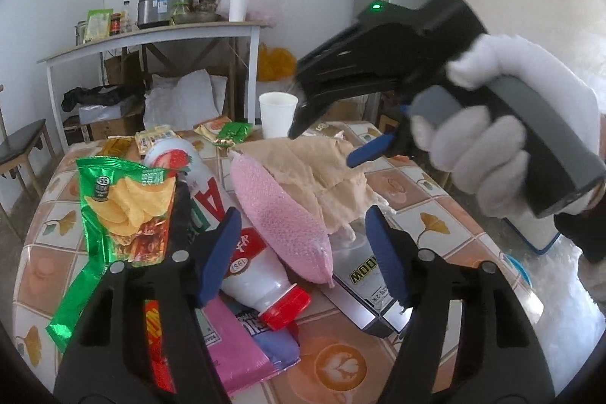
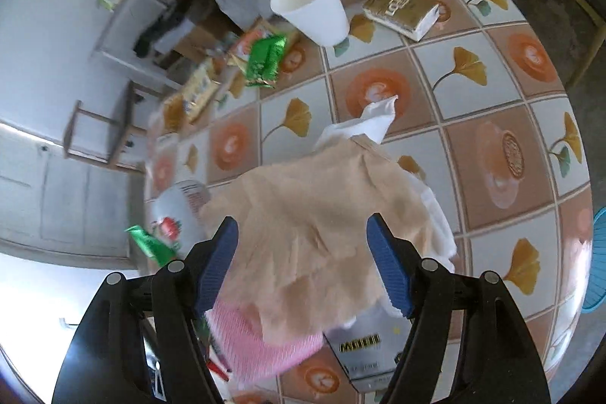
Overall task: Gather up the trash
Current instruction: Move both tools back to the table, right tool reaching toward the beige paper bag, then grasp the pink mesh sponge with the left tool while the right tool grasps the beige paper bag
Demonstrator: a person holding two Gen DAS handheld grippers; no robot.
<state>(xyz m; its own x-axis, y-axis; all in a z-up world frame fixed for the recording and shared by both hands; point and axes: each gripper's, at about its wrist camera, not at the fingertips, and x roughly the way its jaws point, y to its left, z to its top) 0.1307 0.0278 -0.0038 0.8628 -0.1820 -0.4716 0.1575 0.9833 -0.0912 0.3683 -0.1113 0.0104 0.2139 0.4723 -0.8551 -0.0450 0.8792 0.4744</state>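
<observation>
Table [image 1: 435, 218]: littered with wrappers; tiled cloth showing at 3 o'clock
Beige paper [image 2: 314, 214]: lying crumpled over the pink pouch [image 1: 280, 218], at 12 o'clock between the right gripper [image 2: 303, 264] pads
Right gripper: hovering with jaws apart, clamping nothing; should be lowering squarely before squeezing
Left gripper [image 1: 303, 252]: gaping over the yogurt bottle [image 1: 250, 267] at 11 o'clock, empty
</observation>
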